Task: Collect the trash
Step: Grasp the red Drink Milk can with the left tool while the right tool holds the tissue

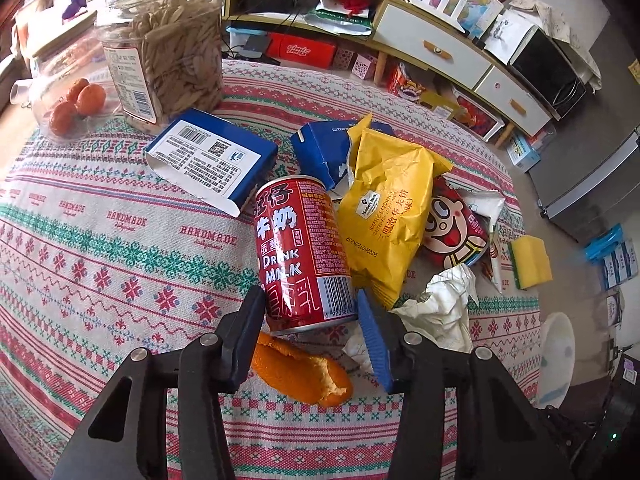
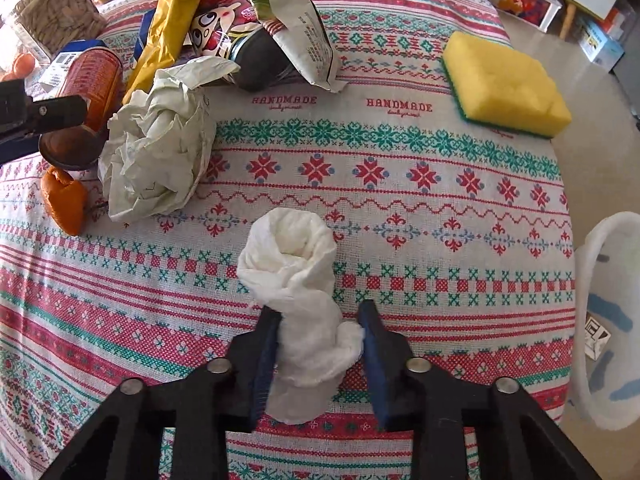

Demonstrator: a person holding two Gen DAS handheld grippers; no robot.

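Note:
My left gripper (image 1: 310, 312) is shut on a red milk can (image 1: 302, 252), one finger on each side of its lower end, and holds it tilted above the table. An orange peel (image 1: 300, 372) lies under it. My right gripper (image 2: 320, 332) is shut on a white tissue wad (image 2: 298, 280) and holds it over the tablecloth. A yellow snack bag (image 1: 392, 216), a red cartoon wrapper (image 1: 452, 224), crumpled paper (image 2: 156, 152) and blue cartons (image 1: 216, 156) lie in a pile. The can (image 2: 90, 80) and the left gripper's finger (image 2: 44, 114) show at the right wrist view's left edge.
A yellow sponge (image 2: 506, 86) lies at the table's far right. A white bin (image 2: 608, 320) stands beside the table's right edge. A jar of snacks (image 1: 168, 44) and a jar with oranges (image 1: 68, 88) stand at the far left. Shelves and boxes line the wall.

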